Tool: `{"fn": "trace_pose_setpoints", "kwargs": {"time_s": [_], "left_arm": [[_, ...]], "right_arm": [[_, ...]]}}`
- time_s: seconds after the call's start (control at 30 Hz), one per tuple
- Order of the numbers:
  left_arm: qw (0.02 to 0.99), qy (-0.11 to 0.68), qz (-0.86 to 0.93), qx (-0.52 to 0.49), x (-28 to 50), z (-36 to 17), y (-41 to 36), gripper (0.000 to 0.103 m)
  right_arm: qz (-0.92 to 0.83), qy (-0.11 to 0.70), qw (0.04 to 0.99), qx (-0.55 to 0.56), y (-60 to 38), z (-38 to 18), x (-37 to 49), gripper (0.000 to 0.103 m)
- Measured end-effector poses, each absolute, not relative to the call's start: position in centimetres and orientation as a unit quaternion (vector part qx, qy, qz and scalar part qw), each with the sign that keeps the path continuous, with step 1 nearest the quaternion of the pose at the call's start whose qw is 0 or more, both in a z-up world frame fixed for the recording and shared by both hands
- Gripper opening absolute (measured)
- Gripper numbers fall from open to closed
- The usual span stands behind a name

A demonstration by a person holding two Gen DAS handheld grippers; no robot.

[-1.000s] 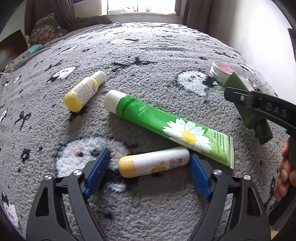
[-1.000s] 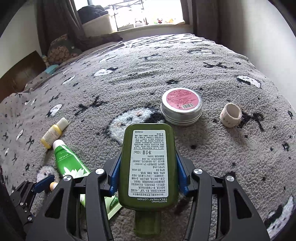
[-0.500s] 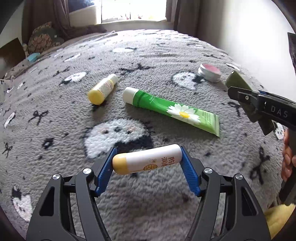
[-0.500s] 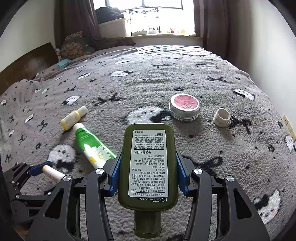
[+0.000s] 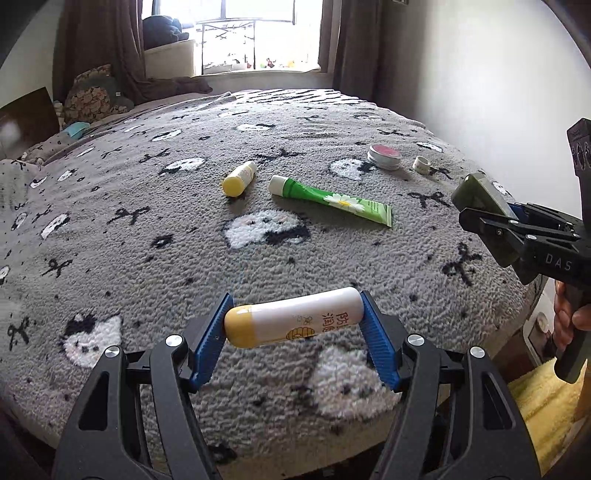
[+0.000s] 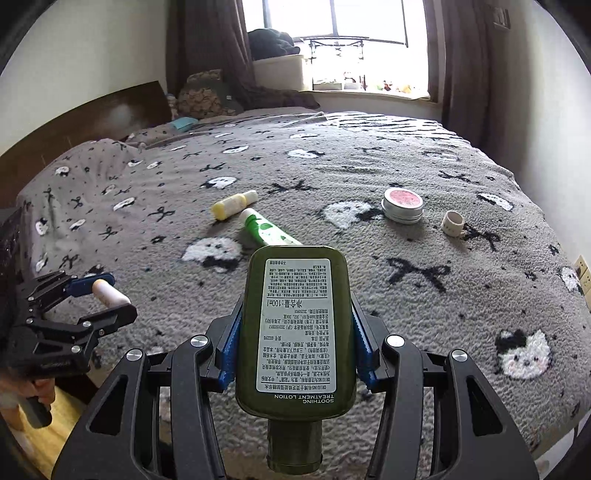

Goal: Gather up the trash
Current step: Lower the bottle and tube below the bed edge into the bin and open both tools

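Observation:
My left gripper (image 5: 294,321) is shut on a white tube with a yellow cap (image 5: 293,321), held crosswise above the bed's near edge; it also shows in the right wrist view (image 6: 109,291). My right gripper (image 6: 295,325) is shut on a dark green lotion bottle (image 6: 295,328), cap toward me; the bottle shows at the right of the left wrist view (image 5: 484,206). On the grey blanket lie a small yellow bottle (image 5: 239,178), a green daisy tube (image 5: 330,199), a round tin with a pink lid (image 5: 384,157) and a small white ring (image 5: 421,164).
The bed's grey cat-pattern blanket (image 5: 147,236) fills both views. A white wall (image 5: 480,74) runs along the right. Pillows (image 5: 92,99) and a window (image 5: 258,33) are at the far end. Something yellow (image 5: 546,406) lies below the bed's near right edge.
The left gripper closed on the white tube, lifted it off the blanket and pulled back. The right gripper also pulled back and up with the green bottle.

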State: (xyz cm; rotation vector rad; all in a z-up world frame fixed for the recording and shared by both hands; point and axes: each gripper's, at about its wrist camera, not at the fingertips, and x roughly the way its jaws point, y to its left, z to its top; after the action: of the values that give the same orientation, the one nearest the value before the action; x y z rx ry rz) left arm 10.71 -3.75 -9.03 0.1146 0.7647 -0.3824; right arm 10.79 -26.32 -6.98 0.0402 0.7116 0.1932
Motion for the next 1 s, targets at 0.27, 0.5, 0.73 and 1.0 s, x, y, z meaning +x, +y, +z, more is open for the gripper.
{"fn": "trace_pose_setpoints", "kwargs": {"time_s": [0.27, 0.5, 0.73, 1.0], "left_arm": [[0.904, 0.379, -0.193, 0.045, 5.3, -11.1, -2.3, 0.065], [0.899, 0.384, -0.204, 0.051, 1.1, -12.9, -2.2, 0.065], [0.881, 0.424, -0.204, 0.047, -2.0, -16.5, -1.6, 0.065], [0.844, 0.495, -0.204, 0.036, -3.9, -22.1, -1.5, 0.065]], "right_arm": [[0.111, 0.343, 0.933, 0.009, -24.1, -8.4, 5.2, 0.051], [0.145, 0.359, 0.922, 0.025, -22.3, -10.8, 1.3, 0.051], [0.153, 0.383, 0.91, 0.034, -20.8, -13.7, -1.8, 0.051], [0.161, 0.429, 0.887, 0.061, -20.3, -17.4, -2.9, 0.051]]}}
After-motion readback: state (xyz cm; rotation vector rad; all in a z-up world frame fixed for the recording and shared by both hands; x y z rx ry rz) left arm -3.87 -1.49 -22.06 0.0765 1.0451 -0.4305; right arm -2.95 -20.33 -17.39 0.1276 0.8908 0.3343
